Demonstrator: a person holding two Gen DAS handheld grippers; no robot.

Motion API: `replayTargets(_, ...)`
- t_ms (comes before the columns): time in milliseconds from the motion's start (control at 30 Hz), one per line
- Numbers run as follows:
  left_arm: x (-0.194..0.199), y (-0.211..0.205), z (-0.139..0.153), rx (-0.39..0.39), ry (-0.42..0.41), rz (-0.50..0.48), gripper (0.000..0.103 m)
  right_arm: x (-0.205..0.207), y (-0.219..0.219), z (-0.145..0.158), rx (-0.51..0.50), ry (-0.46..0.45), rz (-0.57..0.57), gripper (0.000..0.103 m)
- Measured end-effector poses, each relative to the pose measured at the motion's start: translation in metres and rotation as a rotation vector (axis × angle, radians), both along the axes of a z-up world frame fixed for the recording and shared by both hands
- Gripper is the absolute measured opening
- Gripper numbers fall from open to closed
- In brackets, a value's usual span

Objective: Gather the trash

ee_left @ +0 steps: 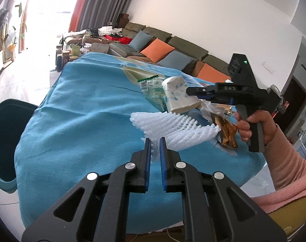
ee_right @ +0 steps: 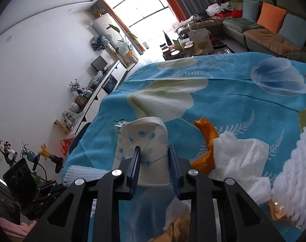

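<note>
My right gripper (ee_right: 154, 153) is shut on a crushed white paper cup with blue dots (ee_right: 142, 141) and holds it above the blue flowered tablecloth (ee_right: 233, 92). The cup (ee_left: 178, 93) and the right gripper (ee_left: 190, 91) also show in the left wrist view. My left gripper (ee_left: 154, 144) is shut on the edge of a white foam fruit net (ee_left: 173, 129), which lies on the cloth. A second piece of foam net (ee_right: 294, 165) lies at the right. Orange peel (ee_right: 208, 139) and a white tissue (ee_right: 239, 157) lie beside the cup.
A teal bin (ee_left: 5, 133) stands at the table's left edge. A clear plastic wrapper (ee_left: 153, 88) and a brown-gold snack wrapper (ee_left: 227, 133) lie on the cloth. A sofa with cushions (ee_left: 163, 48) stands behind the table.
</note>
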State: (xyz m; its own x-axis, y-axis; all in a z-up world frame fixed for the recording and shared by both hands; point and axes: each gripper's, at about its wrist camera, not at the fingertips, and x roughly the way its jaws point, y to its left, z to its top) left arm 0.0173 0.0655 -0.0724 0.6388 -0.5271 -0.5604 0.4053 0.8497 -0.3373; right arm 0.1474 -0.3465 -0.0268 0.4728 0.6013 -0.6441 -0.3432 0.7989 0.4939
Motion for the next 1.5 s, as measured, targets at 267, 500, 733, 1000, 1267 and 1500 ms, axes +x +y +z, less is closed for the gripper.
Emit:
replayTargets(267, 0.009, 0.0, -0.011, 0.009, 0.028, 0.005, 0.022, -0.012, 0.023, 0.002, -0.03, -0.013, 0.069, 0.037)
replayTargets(500, 0.015, 0.002, -0.016, -0.017, 0.057, -0.009, 0.035, -0.015, 0.019, -0.002, 0.042, -0.006, 0.075, 0.021)
replayTargets(733, 0.016, 0.001, -0.019, -0.038, 0.063, -0.019, 0.022, -0.03, 0.023, 0.011, 0.022, -0.089, 0.085, 0.018)
replayTargets(1000, 0.016, -0.001, -0.018, -0.031, 0.058, -0.011, 0.014, -0.034, 0.034, 0.007, -0.015, -0.099, 0.126, 0.034)
replayTargets(1267, 0.016, -0.001, -0.019, -0.024, 0.058, -0.003, 0.013, -0.013, 0.029, -0.014, 0.081, 0.05, 0.039, 0.065)
replayTargets(1500, 0.014, 0.0, -0.019, -0.025, 0.058, -0.002, 0.012, -0.004, 0.029, -0.021, 0.173, 0.126, 0.006, 0.063)
